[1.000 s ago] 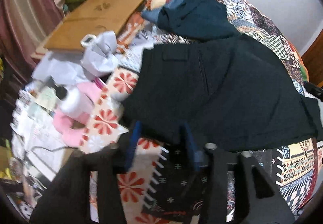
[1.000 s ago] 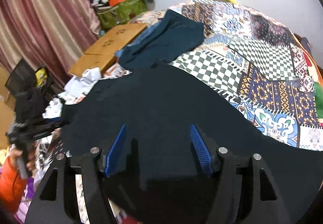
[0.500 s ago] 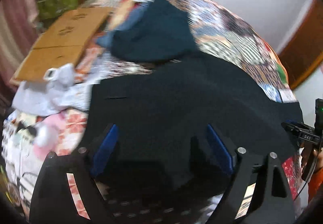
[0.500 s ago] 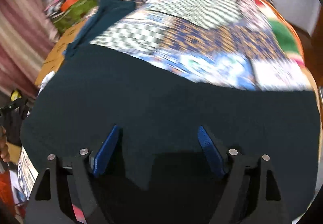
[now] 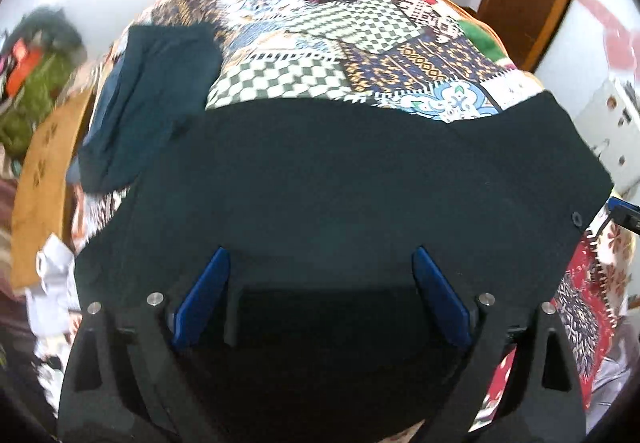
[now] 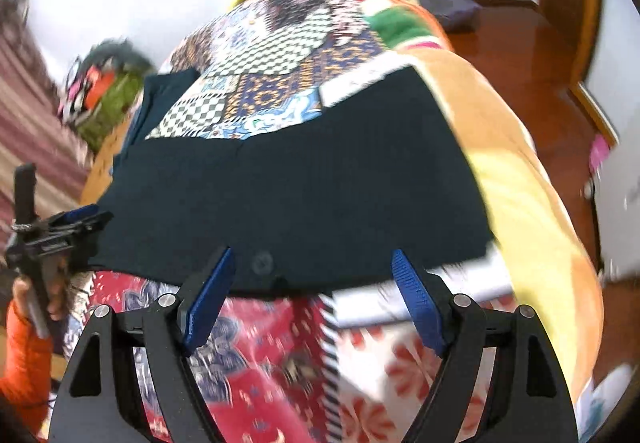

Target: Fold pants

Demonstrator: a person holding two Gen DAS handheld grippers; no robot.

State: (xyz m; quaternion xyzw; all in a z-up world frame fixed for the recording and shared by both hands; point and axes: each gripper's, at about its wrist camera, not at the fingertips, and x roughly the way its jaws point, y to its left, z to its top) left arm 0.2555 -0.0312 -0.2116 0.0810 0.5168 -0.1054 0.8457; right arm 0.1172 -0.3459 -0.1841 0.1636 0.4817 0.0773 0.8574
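1. Nothing is being held by either gripper. The left gripper (image 5: 320,283) is being carried with its fingers wide apart directly over the dark cloth, and the right gripper (image 6: 312,283) is being carried with its fingers equally wide, just short of the near hem.

2. The pants (image 6: 288,195) are lying spread flat on the patchwork bedspread (image 6: 280,51), directly ahead of the right fingers and beneath and beyond the left ones. A small button (image 6: 262,262) is showing at the near edge, just inside the right gripper's left finger.

3. The fabric is being judged soft, limp and light; it would sag and crease once lifted, so a pinch at an edge or corner is being favoured over a grab at the middle.

4. The long axis appears to be running crosswise to both pairs of fingers. Which end is the waistband cannot be told for certain.

5. Beyond the left fingers, up and to their left, a second dark garment (image 5: 148,103) is lying, seemingly touching the pants.
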